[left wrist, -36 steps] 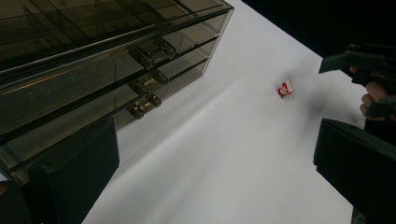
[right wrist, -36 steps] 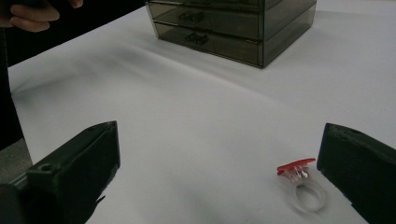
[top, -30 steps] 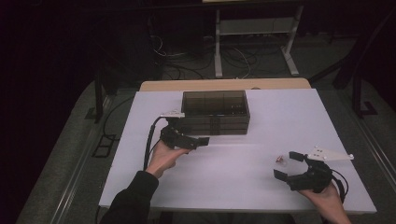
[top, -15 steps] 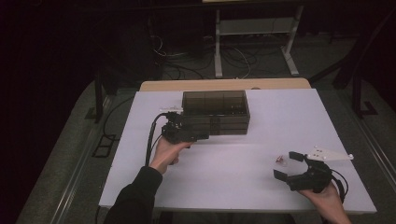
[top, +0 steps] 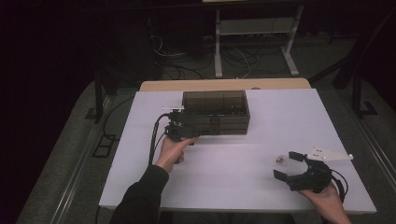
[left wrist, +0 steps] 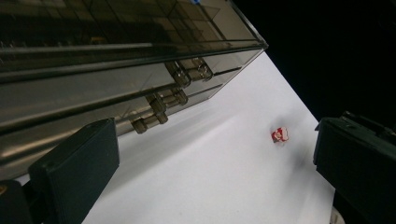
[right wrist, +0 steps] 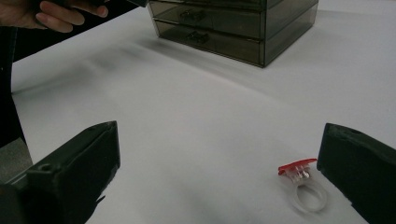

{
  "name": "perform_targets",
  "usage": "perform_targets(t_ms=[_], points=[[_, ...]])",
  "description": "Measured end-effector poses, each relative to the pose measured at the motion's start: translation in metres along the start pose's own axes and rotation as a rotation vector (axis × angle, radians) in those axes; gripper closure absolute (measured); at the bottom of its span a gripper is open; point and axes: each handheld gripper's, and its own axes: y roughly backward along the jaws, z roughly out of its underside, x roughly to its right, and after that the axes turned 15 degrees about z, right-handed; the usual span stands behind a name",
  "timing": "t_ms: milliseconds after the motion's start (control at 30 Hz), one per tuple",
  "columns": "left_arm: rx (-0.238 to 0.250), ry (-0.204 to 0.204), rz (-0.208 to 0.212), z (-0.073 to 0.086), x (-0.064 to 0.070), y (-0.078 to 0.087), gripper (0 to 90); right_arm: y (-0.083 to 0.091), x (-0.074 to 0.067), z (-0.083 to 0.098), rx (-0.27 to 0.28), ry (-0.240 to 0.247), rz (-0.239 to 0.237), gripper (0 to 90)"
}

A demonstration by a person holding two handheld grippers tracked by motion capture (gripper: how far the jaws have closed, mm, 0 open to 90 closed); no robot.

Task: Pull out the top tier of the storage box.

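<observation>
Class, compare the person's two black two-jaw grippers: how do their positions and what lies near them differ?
The left gripper sits against the front of the smoky translucent plastic drawer box, while the right gripper rests near the white table's front edge, away from the box. The small clear ring with a red top lies just by the right gripper, well apart from the left. Both have their jaws open and empty.

Drawer unit (top: 215,113): smoke-tinted translucent plastic, glossy, smooth; clear moulded handles on its drawer fronts catch light.
Worktop (top: 261,186): white, matt, smooth sheet surface under the drawer unit; a pale wood-look edge (top: 224,84) shows behind the drawer unit.
Ring (right wrist: 302,186): clear glossy plastic band with a red glossy top, lying well in front of the drawer unit.
Right gripper (top: 289,165): black matt plastic fingers (right wrist: 79,163), faintly textured.
Left gripper (top: 188,132): same black matt finish.
Sleeve (top: 140,198): dark cloth.
</observation>
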Motion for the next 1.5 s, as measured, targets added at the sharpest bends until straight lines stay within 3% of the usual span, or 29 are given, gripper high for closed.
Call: perform_targets(t_ms=[767, 1500], points=[[0.04, 0.111, 0.01, -0.001, -0.008, -0.015, 4.6, 0.0, 0.0, 0.0, -0.003, 0.006, 0.002, 0.0], [0.121, 0.245, 0.048, -0.005, -0.012, -0.028, 14.7, 0.001, 0.0, 0.0, -0.002, 0.005, 0.002, 0.0]])
